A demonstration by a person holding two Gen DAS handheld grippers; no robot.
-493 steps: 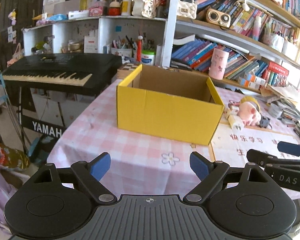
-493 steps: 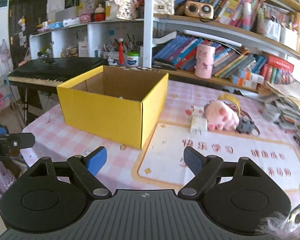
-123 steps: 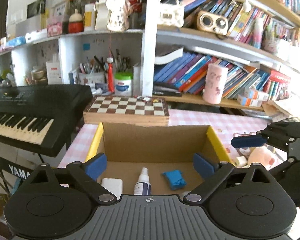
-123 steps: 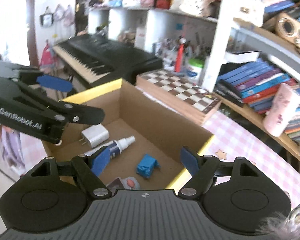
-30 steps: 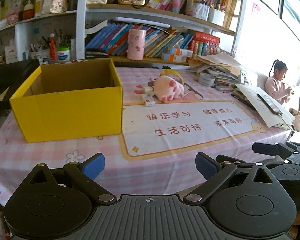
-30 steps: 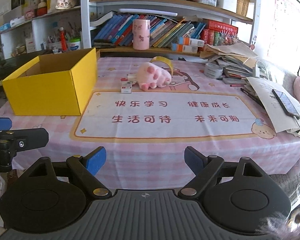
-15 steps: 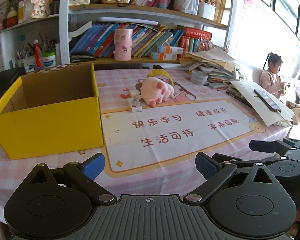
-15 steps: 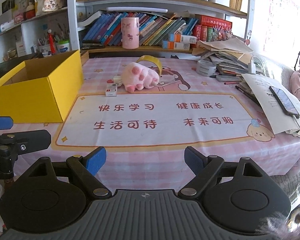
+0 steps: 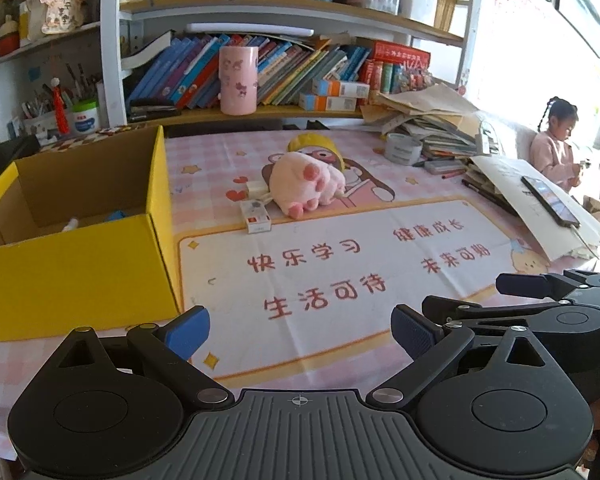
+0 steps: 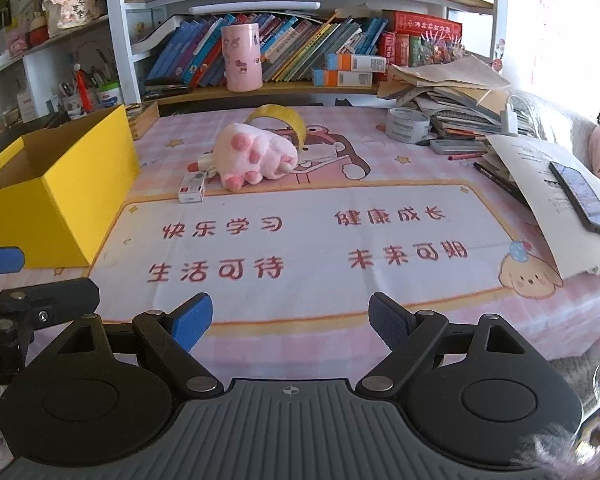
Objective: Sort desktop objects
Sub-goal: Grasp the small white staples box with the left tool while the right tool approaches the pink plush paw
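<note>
Both my tools hang at the near edge of the table, each with its jaws spread wide and nothing between them: the left gripper [image 9: 300, 330] fills the bottom of its view, the right gripper [image 10: 290, 320] the bottom of the other. Half a second ago the framing was nearly the same; since then the left view has swung a little, so the open yellow cardboard box [image 9: 76, 240] now sits harder against the left edge, and I can glimpse a bit of blue and white inside it. Four seconds ago I was looking straight down into that box.

Still out on the pink checked tablecloth [image 10: 440, 168], in the upper middle of the frame, lie the pink plush paw toy [image 10: 256, 156], the small white and red carton [image 10: 192, 192] just beside it at its left, and the roll of yellow tape [image 10: 284, 120] touching the paw from behind. The white printed mat [image 10: 300, 248] lies between them and my grippers.
</note>
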